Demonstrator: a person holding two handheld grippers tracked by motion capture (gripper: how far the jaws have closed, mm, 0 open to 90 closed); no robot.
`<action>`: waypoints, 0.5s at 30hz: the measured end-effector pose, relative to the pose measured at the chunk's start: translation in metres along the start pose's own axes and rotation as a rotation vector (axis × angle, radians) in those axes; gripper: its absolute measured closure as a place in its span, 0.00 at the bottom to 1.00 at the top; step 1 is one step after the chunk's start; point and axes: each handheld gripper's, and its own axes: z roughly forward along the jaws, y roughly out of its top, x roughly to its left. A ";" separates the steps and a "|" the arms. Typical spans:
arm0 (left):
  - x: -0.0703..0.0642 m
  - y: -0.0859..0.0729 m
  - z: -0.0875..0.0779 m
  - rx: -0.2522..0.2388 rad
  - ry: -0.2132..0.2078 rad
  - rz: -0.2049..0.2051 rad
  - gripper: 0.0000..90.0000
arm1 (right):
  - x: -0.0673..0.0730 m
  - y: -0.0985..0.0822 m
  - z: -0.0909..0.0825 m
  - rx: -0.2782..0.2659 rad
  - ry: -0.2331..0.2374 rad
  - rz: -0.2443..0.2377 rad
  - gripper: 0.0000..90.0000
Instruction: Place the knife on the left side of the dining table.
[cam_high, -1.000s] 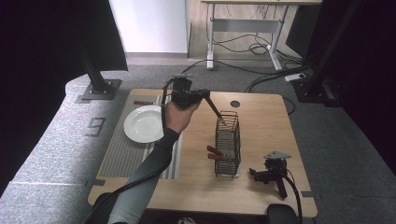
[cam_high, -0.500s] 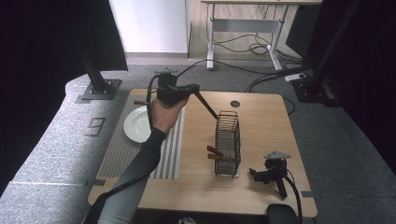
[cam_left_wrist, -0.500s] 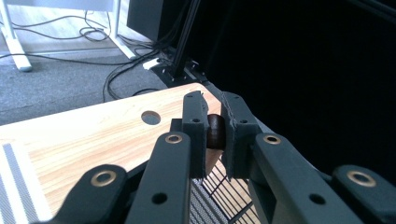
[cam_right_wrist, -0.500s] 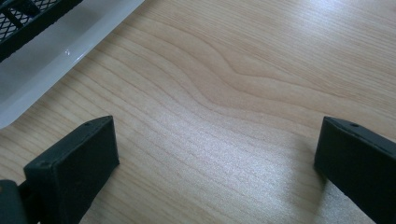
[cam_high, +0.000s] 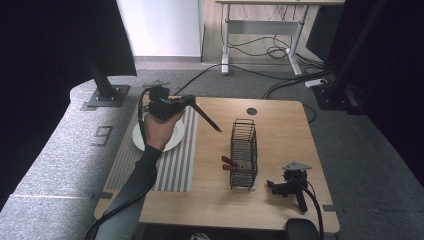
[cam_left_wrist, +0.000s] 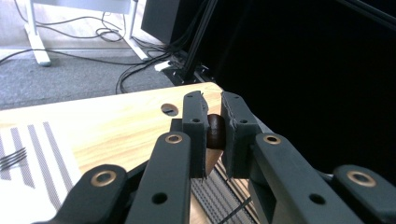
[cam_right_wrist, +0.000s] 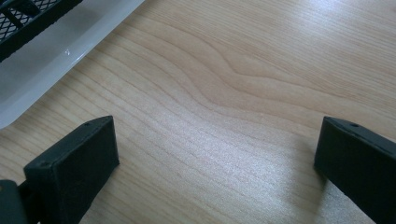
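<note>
Left hand-held gripper (cam_high: 192, 102) clamped on dark wooden utensil (cam_left_wrist: 214, 132); right hand-held gripper (cam_right_wrist: 210, 168) apart, resting on table (cam_high: 280, 130).

Between my left gripper's (cam_left_wrist: 214, 135) black jaws I see a dark brown utensil (cam_left_wrist: 215, 132). Below them lies a grey-and-white striped mat (cam_high: 170, 160) on pale wood table (cam_high: 280, 125).

Light wooden table (cam_high: 280, 125) at frame centre. On it: grey-striped placemat (cam_high: 175, 165) at left, black wire basket (cam_high: 244, 155) centre, right gripper (cam_high: 287, 189) resting lower right.
</note>
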 end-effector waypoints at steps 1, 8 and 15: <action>0.003 -0.002 -0.003 0.000 0.003 -0.003 0.90 | 0.000 0.000 0.000 0.000 0.000 0.000 0.00; 0.016 -0.018 -0.019 0.000 0.015 -0.033 0.90 | 0.000 0.000 0.000 0.000 0.000 -0.001 0.00; 0.027 -0.033 -0.034 0.002 0.035 -0.058 0.90 | 0.000 0.000 0.000 0.000 0.000 0.000 0.00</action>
